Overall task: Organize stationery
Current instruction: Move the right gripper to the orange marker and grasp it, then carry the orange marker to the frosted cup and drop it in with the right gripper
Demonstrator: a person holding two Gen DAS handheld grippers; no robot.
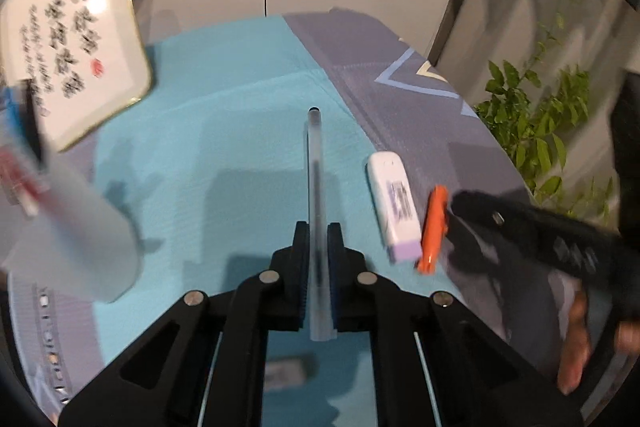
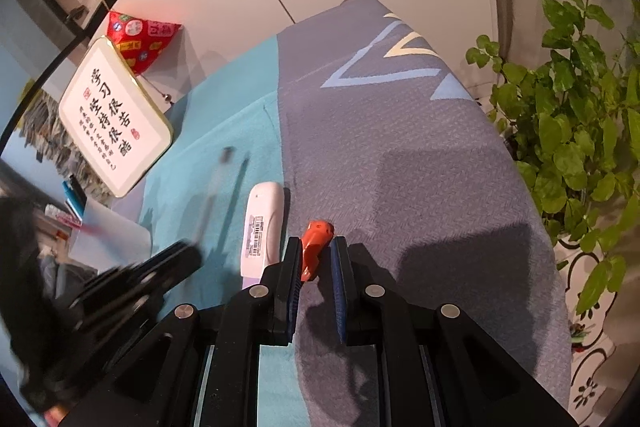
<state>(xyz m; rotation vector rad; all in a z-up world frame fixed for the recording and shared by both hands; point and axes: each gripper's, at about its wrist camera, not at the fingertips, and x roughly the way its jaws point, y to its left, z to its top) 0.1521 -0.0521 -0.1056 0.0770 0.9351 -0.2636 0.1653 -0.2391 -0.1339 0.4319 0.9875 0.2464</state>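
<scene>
**Pen gripped on the left, orange piece loose between the right fingers**

I had the left gripper [image 1: 318,255] clamped on a clear gel pen [image 1: 316,187], its fingers pressed onto the lower part of the barrel, with a short stub behind them and most of the length pointing forward over the turquoise cloth [image 1: 240,131]. I judged the pen light and stiff but smooth plastic, so it could slide or pivot in a pinch. A hold nearer its middle would have swung less than this low one.

The right gripper [image 2: 316,259] stood partly open around a small orange plastic item [image 2: 314,245], possibly a cutter or clip; I could not tell which. It leaned against the left finger, with a clear gap to the right one, so I did not count it as held. It lay on the grey patterned cloth [image 2: 400,147], just beside a white correction-tape-like dispenser with a lilac end [image 2: 262,227]. I judged the orange piece light, hard and narrow, best taken across its flat sides near the middle.

To the left sat a white container [image 1: 80,227] with pens in it, blurred in the left view. I took it for the likely destination, though that was my guess. A framed calligraphy plaque [image 2: 116,115] stood behind it.
</scene>
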